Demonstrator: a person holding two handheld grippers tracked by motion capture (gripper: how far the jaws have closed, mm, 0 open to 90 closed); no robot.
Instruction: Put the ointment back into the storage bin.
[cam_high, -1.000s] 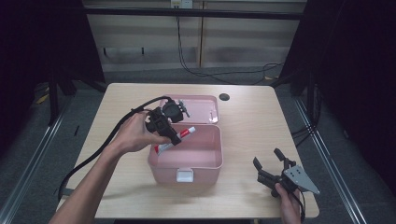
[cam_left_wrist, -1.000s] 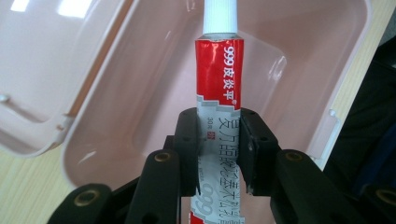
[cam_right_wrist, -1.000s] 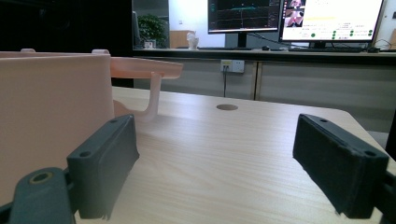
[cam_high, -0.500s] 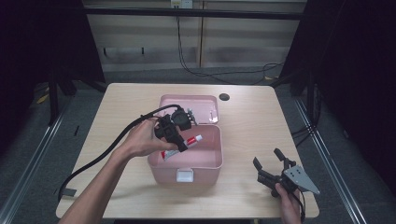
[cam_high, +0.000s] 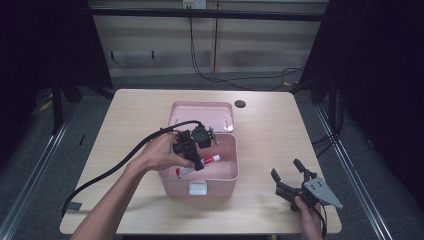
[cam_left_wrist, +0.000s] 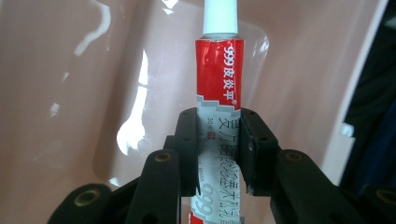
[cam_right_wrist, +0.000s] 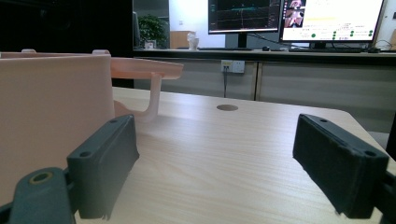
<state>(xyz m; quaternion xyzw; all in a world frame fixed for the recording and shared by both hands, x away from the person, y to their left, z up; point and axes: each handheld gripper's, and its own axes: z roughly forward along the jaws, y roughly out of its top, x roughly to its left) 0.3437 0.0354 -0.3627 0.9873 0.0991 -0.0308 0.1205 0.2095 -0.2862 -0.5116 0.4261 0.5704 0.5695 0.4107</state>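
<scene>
Tube of ointment going into the pink box

At the centre of the high view, the left gripper (cam_high: 198, 161) is clamped on a red-and-white tube (cam_high: 199, 165), which hangs inside the open pink box (cam_high: 220, 176), its white cap toward the right wall. The tube looks light and soft, likely to dent under a hard squeeze and a little slick on its glossy skin, so the flat mid-body, where the pads (cam_left_wrist: 188, 140) sit now, seems the safest hold. At lower right, the right gripper (cam_high: 290, 180) rests on the table (cam_high: 130, 115), jaws apart and empty.
</scene>
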